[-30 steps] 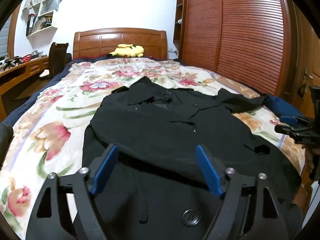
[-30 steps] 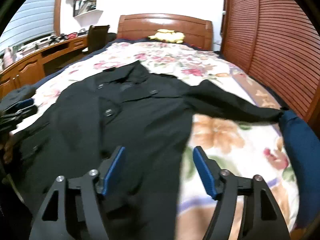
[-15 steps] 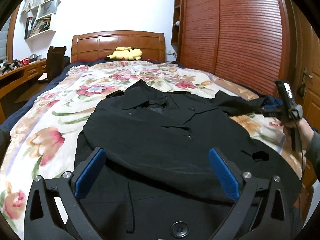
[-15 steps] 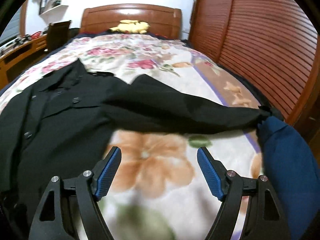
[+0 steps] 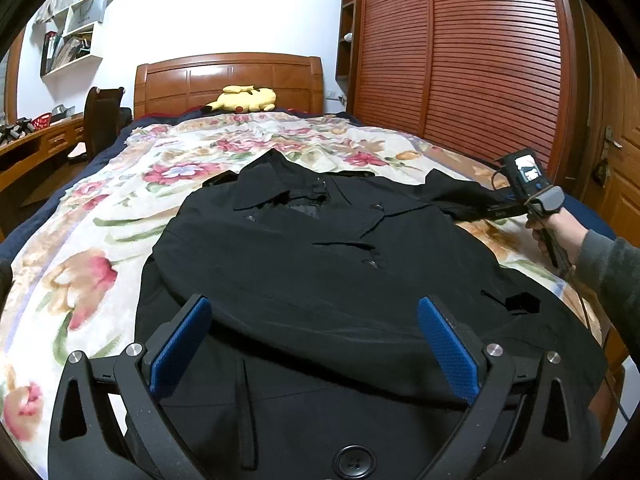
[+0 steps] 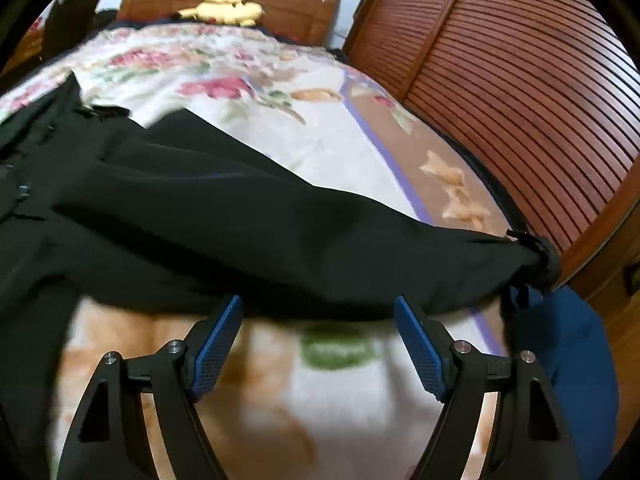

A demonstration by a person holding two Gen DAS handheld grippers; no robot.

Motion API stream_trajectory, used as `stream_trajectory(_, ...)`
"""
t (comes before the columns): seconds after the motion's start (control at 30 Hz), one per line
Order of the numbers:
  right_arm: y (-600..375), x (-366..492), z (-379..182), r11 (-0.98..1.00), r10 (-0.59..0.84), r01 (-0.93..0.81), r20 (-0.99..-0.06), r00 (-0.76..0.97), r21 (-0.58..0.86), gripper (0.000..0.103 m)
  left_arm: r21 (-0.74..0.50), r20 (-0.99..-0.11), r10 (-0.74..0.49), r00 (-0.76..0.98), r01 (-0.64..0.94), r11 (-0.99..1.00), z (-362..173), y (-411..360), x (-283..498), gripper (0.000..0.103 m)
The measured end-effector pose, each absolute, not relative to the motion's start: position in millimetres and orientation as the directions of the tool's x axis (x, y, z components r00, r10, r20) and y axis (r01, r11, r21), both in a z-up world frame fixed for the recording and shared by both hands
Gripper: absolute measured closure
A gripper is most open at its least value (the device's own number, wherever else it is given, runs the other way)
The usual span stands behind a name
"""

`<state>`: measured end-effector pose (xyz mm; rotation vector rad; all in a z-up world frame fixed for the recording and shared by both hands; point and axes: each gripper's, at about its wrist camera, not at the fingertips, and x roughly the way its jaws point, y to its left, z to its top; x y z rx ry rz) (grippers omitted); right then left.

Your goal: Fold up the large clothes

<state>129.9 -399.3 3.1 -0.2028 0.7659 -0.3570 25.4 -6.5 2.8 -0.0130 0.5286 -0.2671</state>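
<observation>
The left hand-held gripper [image 5: 314,342] has its two blue pads spread wide, and nothing is between them. It hangs over the lower part of a black coat [image 5: 320,264], close to the cloth, but it does not pinch it. A large black button [image 5: 354,462] of the coat is seen just under the gripper's frame.

The right hand-held gripper [image 6: 318,338] is also spread open. Its blue pads point at the lower edge of the coat's sleeve [image 6: 280,248], which stretches out to the right side. The view here is blurred, so I cannot tell if the pads already touch the sleeve or are only just beside it. In the left wrist view the right hand [image 5: 554,230] holds this gripper near the sleeve, at the right edge of the bed.

The coat lies flat with its front side up on a flowered bedspread [image 5: 100,216], the collar toward the wooden headboard [image 5: 228,80]. The other sleeve seems folded over the body of the coat. The cuff end of the stretched sleeve is near a dark blue cloth [image 6: 568,360] at the edge of the bed. A yellow plush toy [image 5: 246,98] rests by the headboard. A slatted wooden wardrobe [image 5: 480,60] stands at the right side of the bed.
</observation>
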Motion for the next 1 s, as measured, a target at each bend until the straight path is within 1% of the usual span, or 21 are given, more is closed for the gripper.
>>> stream_trajectory(0.2,-401.6,151.4,3.2,0.908,-0.417,0.255,-0.658,0.627,-0.333,0.024,-0.088,-0.504,-0.260,0.824,0.250,0.964,1.1,-6.5,26.9,0.000)
stream_trajectory(0.23,-400.6,150.0,3.7,0.904,-0.424,0.253,-0.652,0.629,-0.344,0.032,-0.089,-0.505,-0.262,0.822,0.253,0.963,0.9,-6.9,26.6,0.000)
stream_trajectory(0.27,-400.4,152.0,2.7,0.903,-0.424,0.244,-0.650,0.631,-0.353,0.038,-0.089,-0.507,-0.264,0.821,0.255,0.963,0.6,-7.5,26.3,0.000)
stream_trajectory(0.3,-399.7,153.1,1.9,0.902,-0.425,0.237,-0.650,0.630,-0.360,0.052,-0.089,-0.508,-0.265,0.820,0.256,0.963,0.4,-7.4,25.7,0.000)
stream_trajectory(0.33,-398.8,153.3,0.9,0.903,-0.424,0.233,-0.652,0.629,-0.362,0.071,-0.088,-0.509,-0.265,0.819,0.256,0.963,0.6,-7.4,26.6,0.000)
stream_trajectory(0.4,-402.5,156.7,-2.6,0.904,-0.419,0.224,-0.656,0.628,-0.364,0.084,-0.088,-0.511,-0.264,0.818,0.256,0.963,0.5,-7.9,27.0,0.000)
stream_trajectory(0.47,-406.3,154.6,-0.4,0.905,-0.418,0.225,-0.654,0.631,-0.362,0.086,-0.089,-0.509,-0.265,0.819,0.256,0.963,0.6,-7.7,26.9,0.000)
stream_trajectory(0.53,-408.1,151.5,4.1,0.907,-0.414,0.231,-0.650,0.637,-0.352,0.092,-0.089,-0.509,-0.265,0.819,0.256,0.963,0.2,-8.4,27.6,0.000)
stream_trajectory(0.63,-402.6,143.1,18.5,0.910,-0.405,0.230,-0.625,0.667,-0.344,0.097,-0.085,-0.508,-0.263,0.820,0.256,0.963,0.4,-9.6,27.5,0.000)
stream_trajectory(0.87,-357.7,103.0,75.5,0.927,-0.326,0.168,-0.495,0.806,-0.336,0.098,-0.095,-0.504,-0.262,0.823,0.249,0.964,0.8,-5.9,26.7,0.000)
stream_trajectory(1.0,-315.5,79.8,92.9,0.930,-0.252,0.086,-0.447,0.858,-0.358,0.098,-0.093,-0.504,-0.258,0.824,0.245,0.965,2.0,-4.2,25.1,0.000)
